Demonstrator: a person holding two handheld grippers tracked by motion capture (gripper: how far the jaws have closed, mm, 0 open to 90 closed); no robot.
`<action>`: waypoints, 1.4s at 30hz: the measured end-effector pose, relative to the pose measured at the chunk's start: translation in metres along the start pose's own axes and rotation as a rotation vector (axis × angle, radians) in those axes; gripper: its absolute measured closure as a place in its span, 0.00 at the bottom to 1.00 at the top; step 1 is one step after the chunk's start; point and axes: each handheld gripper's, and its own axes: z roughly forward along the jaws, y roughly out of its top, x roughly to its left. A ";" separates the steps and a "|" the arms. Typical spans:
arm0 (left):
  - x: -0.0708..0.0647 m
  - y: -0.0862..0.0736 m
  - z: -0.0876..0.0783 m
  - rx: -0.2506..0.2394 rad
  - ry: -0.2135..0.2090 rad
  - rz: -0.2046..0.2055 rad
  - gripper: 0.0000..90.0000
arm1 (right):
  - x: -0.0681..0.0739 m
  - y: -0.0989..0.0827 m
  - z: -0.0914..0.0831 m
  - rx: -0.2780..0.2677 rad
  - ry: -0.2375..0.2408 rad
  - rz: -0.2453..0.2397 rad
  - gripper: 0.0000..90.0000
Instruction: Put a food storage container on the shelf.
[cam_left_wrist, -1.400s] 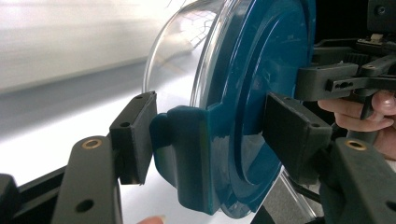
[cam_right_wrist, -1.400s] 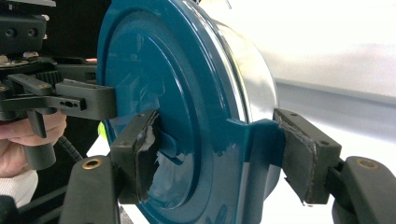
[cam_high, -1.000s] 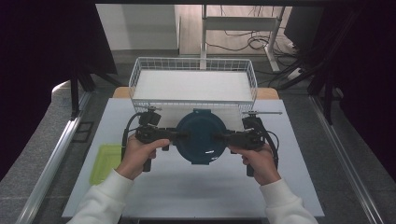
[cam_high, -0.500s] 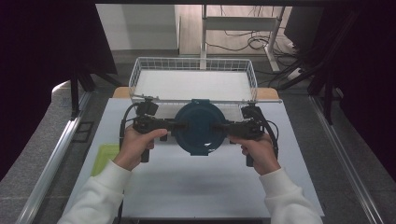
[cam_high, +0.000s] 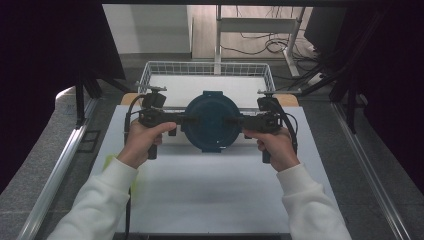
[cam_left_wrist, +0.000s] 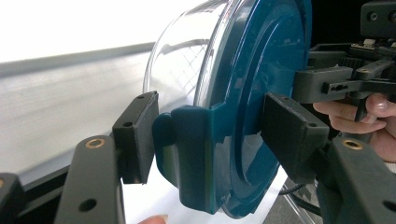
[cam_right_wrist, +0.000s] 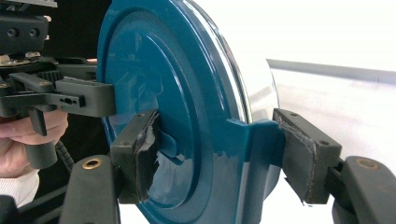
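Gripping from both sides, the left gripper (cam_high: 181, 119) and right gripper (cam_high: 235, 121) hold a round container (cam_high: 210, 121) with a teal lid, up off the bench (cam_high: 215, 190), over its far edge just before the wire basket (cam_high: 150, 75).

High view: lid faces the camera, container sits between the two grippers, one hand (cam_high: 142, 142) left, other hand (cam_high: 275, 145) right. Whether the pads touch is too small to tell here.

Left gripper view: left gripper (cam_left_wrist: 210, 135) is clamped on a lid latch tab (cam_left_wrist: 191, 154), one pad on the tab's outer side, the other on the lid face. The clear bowl body (cam_left_wrist: 187, 60) shows behind the lid, which the high view hides. The right gripper (cam_left_wrist: 327, 84) shows far side.

Right gripper view: right gripper (cam_right_wrist: 215, 149) is clamped on the opposite latch tab (cam_right_wrist: 252, 154), jaws at medium width. Torn, worn pad (cam_right_wrist: 147, 154) surface shows here. The left gripper (cam_right_wrist: 70, 100) shows beyond the lid (cam_right_wrist: 154, 93).

A yellow-green thing (cam_high: 107, 162) lies at the bench's left edge, partly under the left sleeve.
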 end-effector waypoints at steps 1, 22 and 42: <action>0.000 0.002 -0.001 -0.002 0.000 -0.001 0.43 | 0.001 0.003 0.000 0.000 0.000 -0.003 0.37; 0.009 0.054 -0.006 -0.044 -0.014 0.000 0.43 | -0.001 0.062 0.001 -0.008 -0.008 -0.014 0.38; 0.037 0.098 0.008 -0.030 -0.024 -0.036 0.43 | -0.021 0.113 0.019 0.022 -0.015 -0.007 0.38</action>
